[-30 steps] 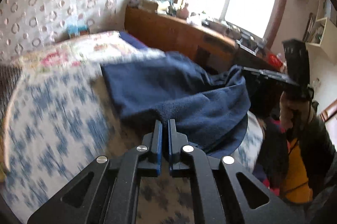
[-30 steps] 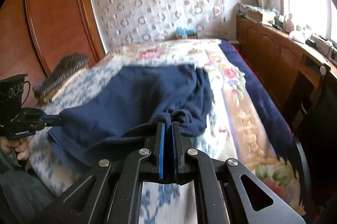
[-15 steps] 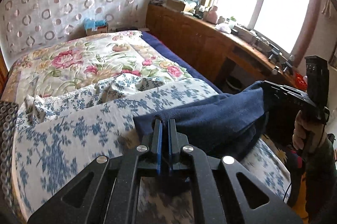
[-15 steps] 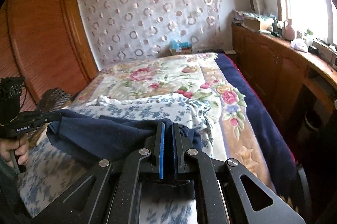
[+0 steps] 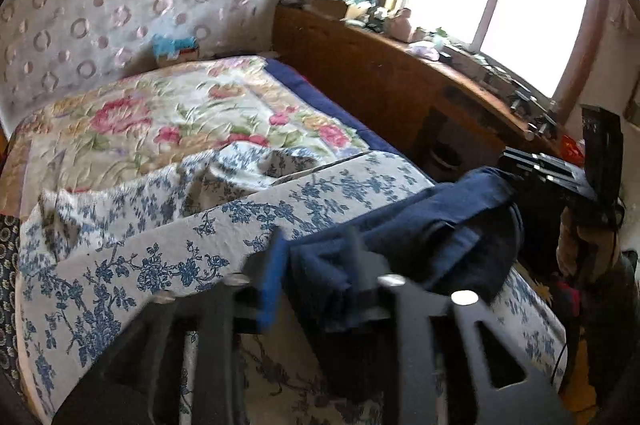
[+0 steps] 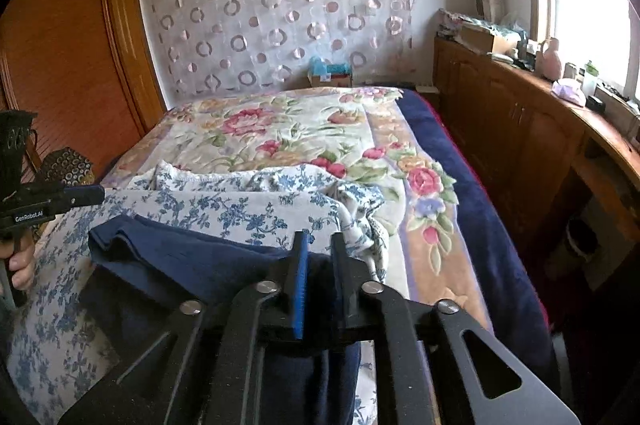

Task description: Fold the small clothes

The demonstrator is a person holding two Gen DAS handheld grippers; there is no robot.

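A navy garment (image 5: pixel 440 225) lies folded in a thick band across the near edge of the bed, on a blue-flowered sheet (image 5: pixel 160 245). My left gripper (image 5: pixel 316 259) is at its left end; the jaws are opening and a loose fold of navy cloth sits between the blurred fingers. In the right wrist view the same garment (image 6: pixel 180 257) runs leftward from my right gripper (image 6: pixel 319 255), whose jaws are also opening with dark cloth in the gap. Each view shows the other gripper: the right gripper (image 5: pixel 516 165) at the garment's far end, the left gripper (image 6: pixel 86 195) just past its left corner.
A flowered quilt (image 6: pixel 300 129) covers the far half of the bed. A long wooden cabinet (image 6: pixel 520 129) with clutter runs under the window on the right. A wooden wardrobe (image 6: pixel 60 65) stands on the left. A person's hand (image 6: pixel 20 265) grips the left handle.
Both grippers drew the navy garment back toward the near edge of the bed, doubling it over. Their jaws, shut on the cloth before, now stand apart.
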